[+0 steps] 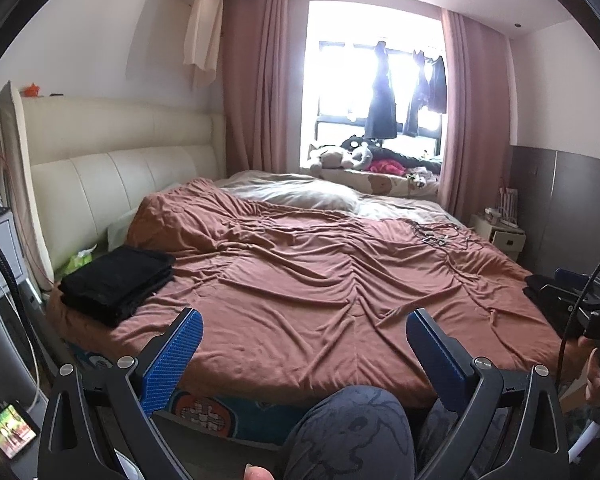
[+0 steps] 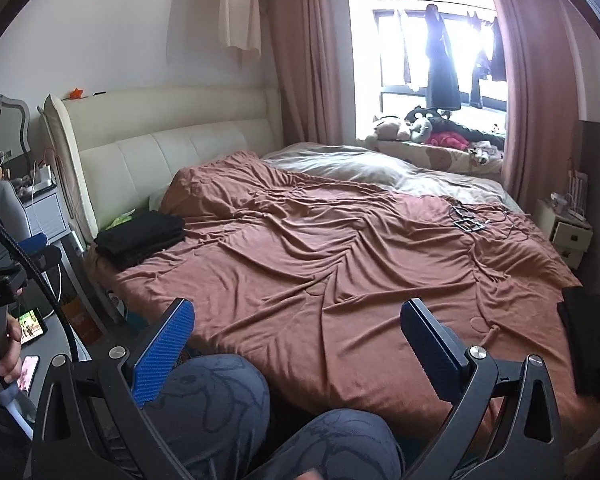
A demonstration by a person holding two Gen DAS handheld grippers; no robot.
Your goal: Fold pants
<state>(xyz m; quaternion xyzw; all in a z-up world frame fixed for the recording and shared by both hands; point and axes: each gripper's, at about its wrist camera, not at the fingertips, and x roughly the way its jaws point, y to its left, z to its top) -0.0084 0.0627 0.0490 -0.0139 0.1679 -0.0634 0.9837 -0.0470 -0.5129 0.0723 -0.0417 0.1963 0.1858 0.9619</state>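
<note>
Folded black pants [image 1: 118, 282] lie in a neat stack at the near left corner of the bed, beside the headboard; the right wrist view shows the same stack [image 2: 140, 238]. A second dark garment [image 2: 590, 344] sits at the bed's right edge, and in the left wrist view that dark garment [image 1: 536, 286] is partly hidden by the other gripper's body. My left gripper [image 1: 302, 320] hangs open over the bed's front edge, holding nothing. My right gripper [image 2: 298, 310] is open too, well apart from both garments.
A rumpled rust-brown cover [image 1: 320, 280] spreads over the bed. Small metal items and cables [image 2: 470, 222] lie at its far right. The person's knees [image 2: 220, 400] are against the front edge. A cream headboard [image 1: 120, 168], a nightstand [image 2: 568, 232] and a phone [image 1: 10, 434] surround it.
</note>
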